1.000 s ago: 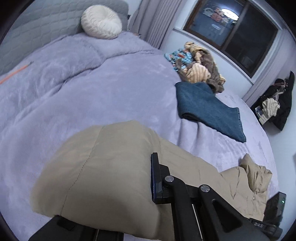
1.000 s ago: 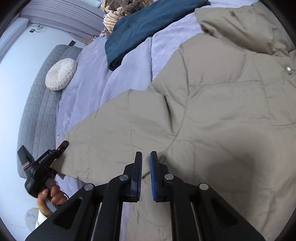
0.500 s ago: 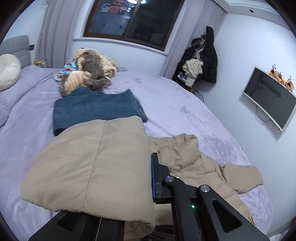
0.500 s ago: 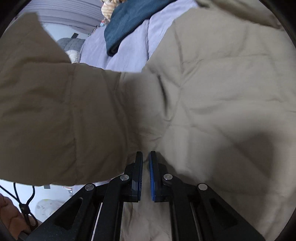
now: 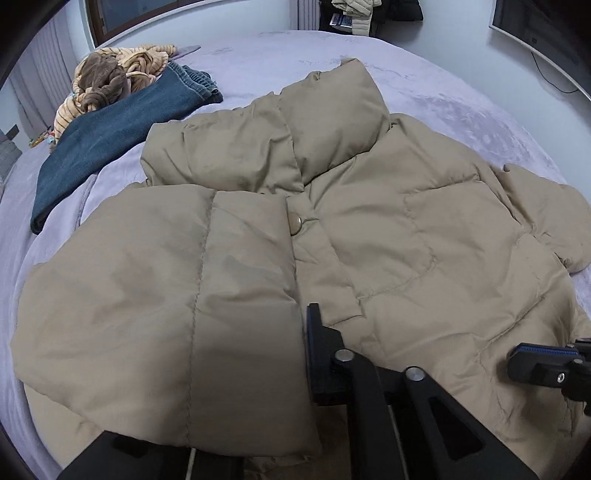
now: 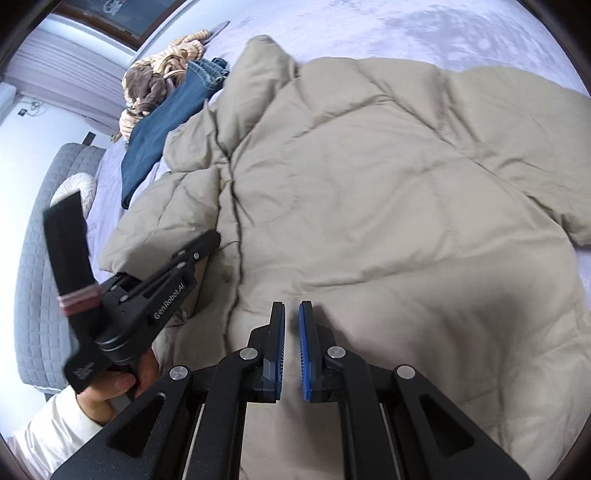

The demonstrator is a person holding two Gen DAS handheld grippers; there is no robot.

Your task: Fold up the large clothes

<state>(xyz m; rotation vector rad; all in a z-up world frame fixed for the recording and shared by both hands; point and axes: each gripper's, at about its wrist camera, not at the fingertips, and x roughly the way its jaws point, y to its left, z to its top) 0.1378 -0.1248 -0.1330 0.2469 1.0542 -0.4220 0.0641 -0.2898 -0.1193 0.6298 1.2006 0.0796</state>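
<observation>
A beige puffer jacket (image 5: 388, 229) lies front up on the lilac bed, collar toward the far side; it fills the right wrist view (image 6: 369, 203) too. My left gripper (image 5: 299, 343) is shut on the jacket's left sleeve (image 5: 166, 295), which now lies folded over the jacket's front; the sleeve hides its left finger. In the right wrist view the left gripper (image 6: 207, 243) pins the sleeve (image 6: 162, 218) at the jacket's left side. My right gripper (image 6: 291, 325) is shut and empty, just above the jacket's lower part; its tip (image 5: 543, 360) shows at the right of the left wrist view.
Folded blue jeans (image 5: 110, 136) and a heap of brown and striped clothes (image 5: 110, 74) lie on the bed (image 5: 461, 96) beyond the jacket. A grey headboard (image 6: 33, 277) with a round white cushion (image 6: 81, 188) stands at the left. A TV (image 5: 546, 29) hangs on the wall.
My left gripper has swung the sleeve up from the bed's left side and laid it across the jacket's front. My right gripper has stayed shut over the jacket's lower part.
</observation>
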